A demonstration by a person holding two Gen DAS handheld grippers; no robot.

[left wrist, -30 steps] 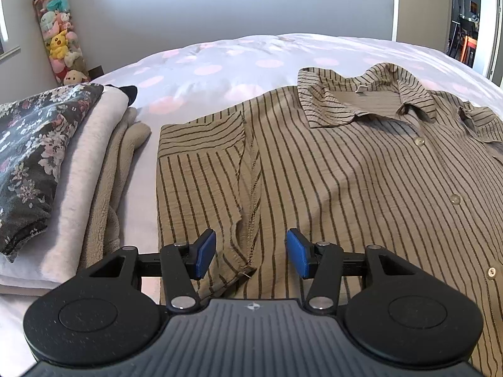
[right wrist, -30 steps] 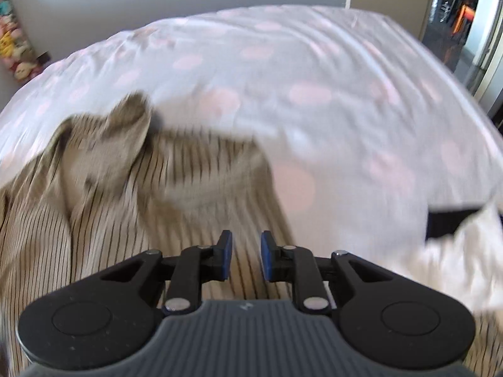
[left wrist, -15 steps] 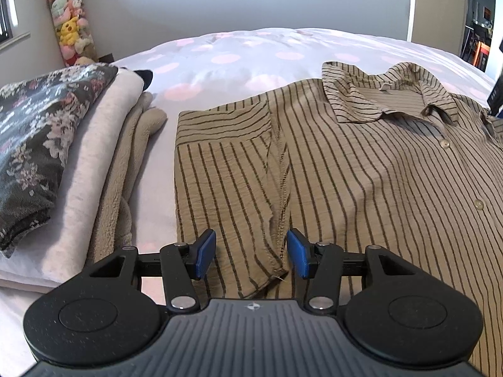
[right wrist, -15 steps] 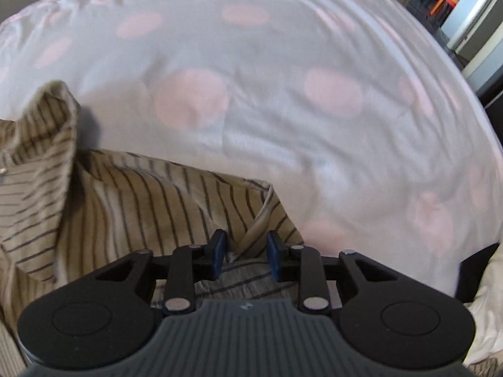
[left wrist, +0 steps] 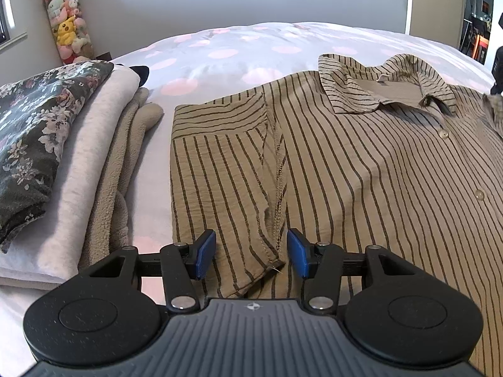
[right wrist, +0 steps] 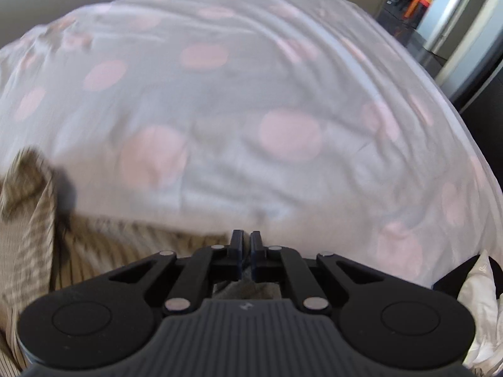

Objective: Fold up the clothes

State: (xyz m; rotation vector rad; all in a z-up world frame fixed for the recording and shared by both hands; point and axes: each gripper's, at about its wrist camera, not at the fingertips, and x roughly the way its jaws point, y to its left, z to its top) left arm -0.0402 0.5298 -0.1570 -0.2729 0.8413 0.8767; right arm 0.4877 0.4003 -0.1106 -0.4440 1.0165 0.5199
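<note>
your tan, dark-striped, button-front shirt (left wrist: 361, 163) lies spread face up on the bed's pale sheet with pink dots (left wrist: 220, 53), collar away from you, its short sleeve folded in over the chest. your left claw (left wrist: 251, 256) hovers released over that sleeve's hem. your right claw (right wrist: 246, 251) has just been closing and is clenched; blurred fabric shows beneath it, but whether it's pinched you can't tell.

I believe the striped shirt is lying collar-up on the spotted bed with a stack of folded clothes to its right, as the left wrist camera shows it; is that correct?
Not quite: in the left wrist view the stack of folded clothes lies to the left of the striped shirt, not its right. The rest holds: the shirt lies collar-up on the spotted bed.
</note>
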